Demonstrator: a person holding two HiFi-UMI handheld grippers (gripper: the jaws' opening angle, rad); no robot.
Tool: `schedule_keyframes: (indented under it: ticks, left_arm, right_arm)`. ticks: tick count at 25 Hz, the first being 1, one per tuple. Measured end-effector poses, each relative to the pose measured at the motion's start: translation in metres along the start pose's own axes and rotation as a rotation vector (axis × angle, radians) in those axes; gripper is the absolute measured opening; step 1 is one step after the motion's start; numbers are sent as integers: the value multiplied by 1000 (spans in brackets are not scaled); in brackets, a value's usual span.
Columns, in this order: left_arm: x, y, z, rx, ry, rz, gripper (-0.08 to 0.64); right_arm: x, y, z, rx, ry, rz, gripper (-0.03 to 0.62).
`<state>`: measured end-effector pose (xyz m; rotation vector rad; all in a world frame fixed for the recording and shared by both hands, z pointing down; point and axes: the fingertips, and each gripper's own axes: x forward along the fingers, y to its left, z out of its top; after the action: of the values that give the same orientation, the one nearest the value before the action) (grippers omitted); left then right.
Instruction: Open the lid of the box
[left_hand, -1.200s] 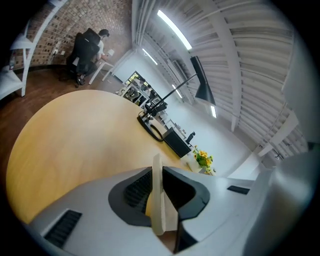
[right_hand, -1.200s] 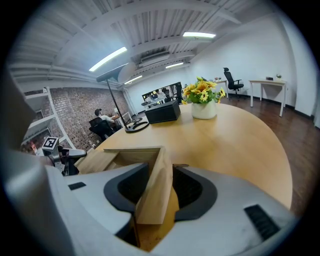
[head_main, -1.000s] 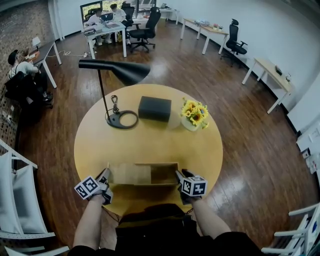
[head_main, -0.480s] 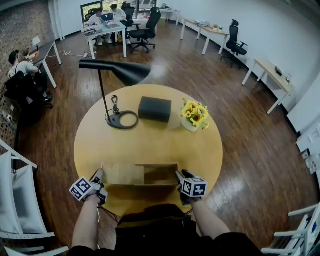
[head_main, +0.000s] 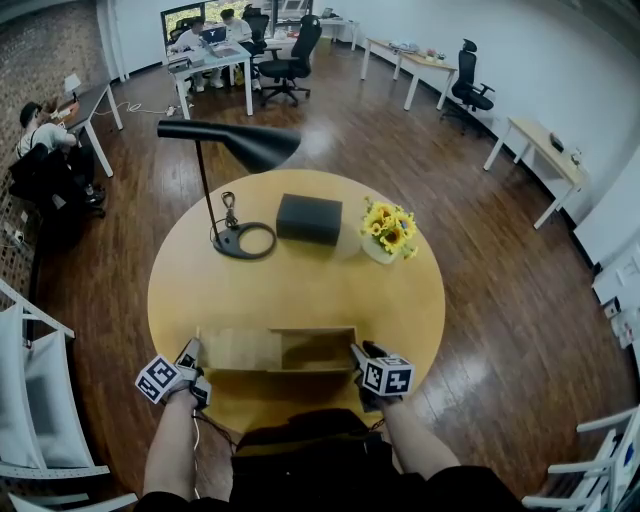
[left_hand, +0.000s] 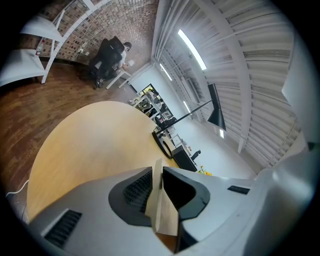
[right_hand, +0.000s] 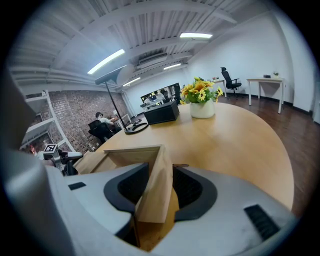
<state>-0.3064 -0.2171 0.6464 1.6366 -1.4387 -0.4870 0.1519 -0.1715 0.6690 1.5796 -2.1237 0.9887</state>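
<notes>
A shallow wooden box (head_main: 318, 350) lies near the front edge of the round table (head_main: 300, 285). Its sliding lid (head_main: 238, 350) is drawn out to the left, so the right half of the box is open. My left gripper (head_main: 190, 356) is shut on the lid's left end; in the left gripper view the thin wooden lid (left_hand: 162, 212) is pinched between the jaws of that gripper (left_hand: 159, 192). My right gripper (head_main: 357, 358) is shut on the box's right end wall (right_hand: 156, 192), which stands between the pads of that gripper (right_hand: 159, 186).
A black desk lamp (head_main: 235, 142) with a round base, a black case (head_main: 310, 217) and a pot of yellow flowers (head_main: 388, 230) stand on the far half of the table. White chairs (head_main: 40, 400) stand at the left. People sit at desks far behind.
My left gripper has moved left with the lid, sliding it further out of the box. The open part of the box has grown. The right gripper has stayed put.
</notes>
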Motion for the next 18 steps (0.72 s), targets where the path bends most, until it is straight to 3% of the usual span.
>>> schedule_keyframes:
  ticks: [7,9,13,18]
  left_arm:
    - [-3,1,4,30,-10,1,53]
    - [-2,0,2,47,-3,-2,81]
    - [-1,-1,3,57,-20,3,211]
    - [-6,0,19,137,-95,62,219]
  right_arm:
    - [-1,2,0,-5,4,6,156]
    - [-1,2,0,-8,2,7,156]
    - [-1,2,-2,-8,-2,2,156]
    - [-5,2,1,-3,-23,0,156]
